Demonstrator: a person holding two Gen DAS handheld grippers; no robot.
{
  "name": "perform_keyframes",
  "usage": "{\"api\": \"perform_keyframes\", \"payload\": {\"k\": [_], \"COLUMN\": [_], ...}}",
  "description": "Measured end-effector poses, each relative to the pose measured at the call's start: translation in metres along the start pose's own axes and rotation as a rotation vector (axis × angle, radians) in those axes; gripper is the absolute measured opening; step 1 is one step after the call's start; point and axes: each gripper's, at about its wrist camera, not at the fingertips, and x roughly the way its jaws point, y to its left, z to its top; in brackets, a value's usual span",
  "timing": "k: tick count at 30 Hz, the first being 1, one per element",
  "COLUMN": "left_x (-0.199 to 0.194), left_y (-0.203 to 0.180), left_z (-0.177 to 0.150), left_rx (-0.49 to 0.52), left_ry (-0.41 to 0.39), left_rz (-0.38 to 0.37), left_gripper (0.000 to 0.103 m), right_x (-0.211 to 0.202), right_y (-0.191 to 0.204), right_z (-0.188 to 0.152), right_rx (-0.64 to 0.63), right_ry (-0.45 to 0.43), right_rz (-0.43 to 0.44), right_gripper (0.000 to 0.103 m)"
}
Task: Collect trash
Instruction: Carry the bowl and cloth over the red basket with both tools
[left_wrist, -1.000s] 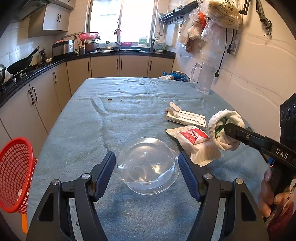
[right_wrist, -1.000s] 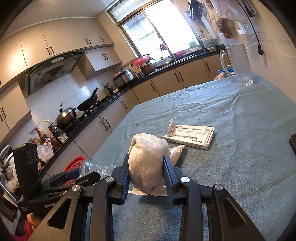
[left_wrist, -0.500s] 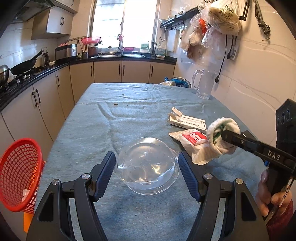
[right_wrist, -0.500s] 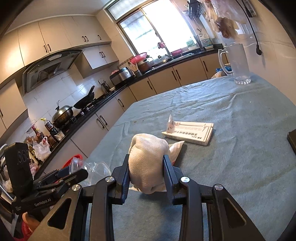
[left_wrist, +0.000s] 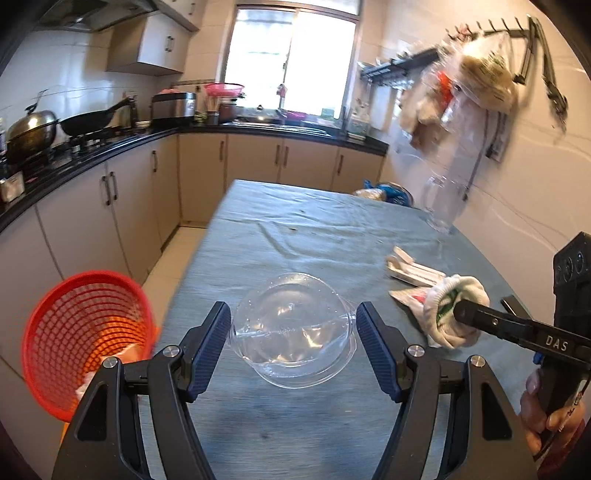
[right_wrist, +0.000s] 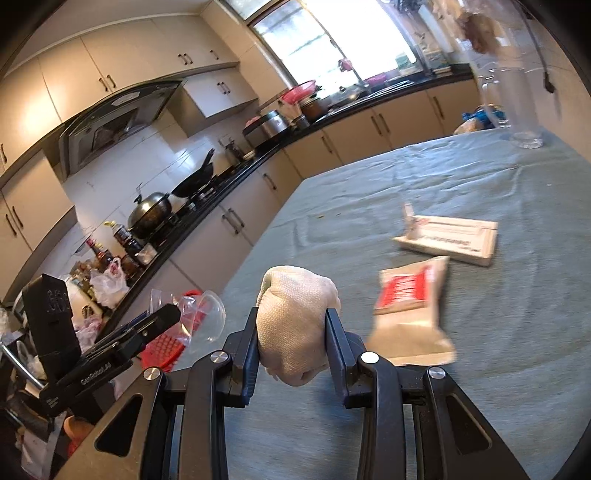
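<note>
Right now my left hand-held gripper (left_wrist: 293, 338) is pinching a clear plastic container (left_wrist: 293, 328) between its two blue pads, lifted above the grey-green cloth of the surface (left_wrist: 314, 236). My right hand-held gripper (right_wrist: 295, 332) is clamped on a balled-up white cloth wad (right_wrist: 297, 321), also held off the surface; from the left wrist view the wad shows a bit of green inside its folds. To the left of the surface, beside its near edge, sits a red mesh basket (left_wrist: 86, 332) with some pale scraps already in it. Still lying on the surface are a white packet with a red label (right_wrist: 410, 306), just right of the wad, and a flat white box (right_wrist: 448, 240) farther off. A glass pitcher (right_wrist: 517, 96) stands at the far right edge, near the wall.
</note>
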Motion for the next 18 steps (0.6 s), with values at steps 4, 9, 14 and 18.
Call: {"api": "perform_keyframes", "payload": {"k": [4, 9, 14, 18], "left_x": [-0.009, -0.016, -0.023, -0.028], "left_y": [0.029, 0.064, 0.1, 0.129], "left_z": [0.001, 0.0, -0.006, -0.013], "left_rx": [-0.044, -0.093, -0.142, -0.176], "left_ry": [-0.018, -0.028, -0.032, -0.03], "left_rz": [0.036, 0.078, 0.132, 0.175], "left_gripper": [0.07, 0.07, 0.07, 0.07], "right_x": [0.021, 0.05, 0.084, 0.108], "right_y": [0.025, 0.061, 0.098, 0.12], "right_z": [0.003, 0.004, 0.004, 0.002], "right_rx": [-0.023, -0.054, -0.098, -0.115], "right_ry": [0.039, 0.084, 0.136, 0.172], "right_rz": [0.041, 0.087, 0.126, 0.148], "right_gripper": [0.035, 0.035, 0.035, 0.035]}}
